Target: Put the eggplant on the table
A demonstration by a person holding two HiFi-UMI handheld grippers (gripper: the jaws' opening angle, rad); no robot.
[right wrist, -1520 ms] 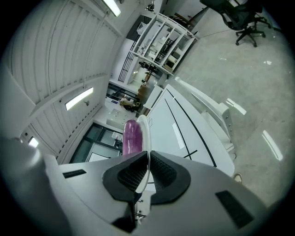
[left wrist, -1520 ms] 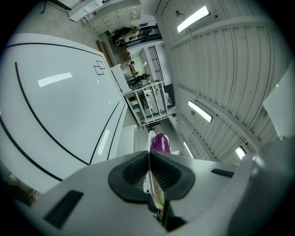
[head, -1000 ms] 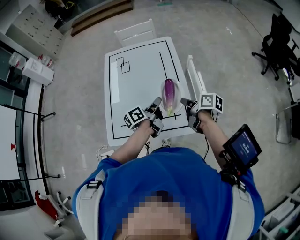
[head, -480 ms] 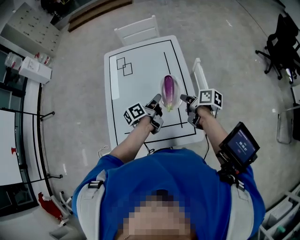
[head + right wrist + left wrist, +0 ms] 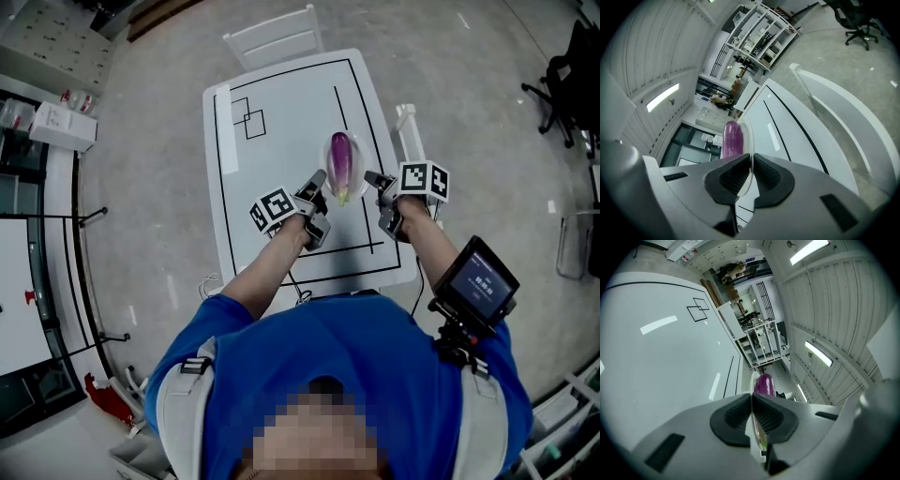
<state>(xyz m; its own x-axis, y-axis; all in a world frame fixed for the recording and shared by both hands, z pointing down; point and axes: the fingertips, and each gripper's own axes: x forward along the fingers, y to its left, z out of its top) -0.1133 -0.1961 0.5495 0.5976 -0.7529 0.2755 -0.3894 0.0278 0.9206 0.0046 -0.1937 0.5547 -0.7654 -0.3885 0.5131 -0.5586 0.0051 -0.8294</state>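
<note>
Eggplant [image 5: 340, 161], purple with a green stem end, is lying lengthwise on a clear plate [image 5: 329, 180] that the person is holding between both grippers over the white table [image 5: 281, 141] with its black lines. The left gripper [image 5: 317, 189] is clenching the plate's near-left rim, its jaws pressed tight on the thin edge [image 5: 751, 427]. The right gripper [image 5: 372, 180] is pinching the opposite rim [image 5: 749, 173] the same way. From where I'm standing, I can't tell whether the plate is touching the tabletop.
</note>
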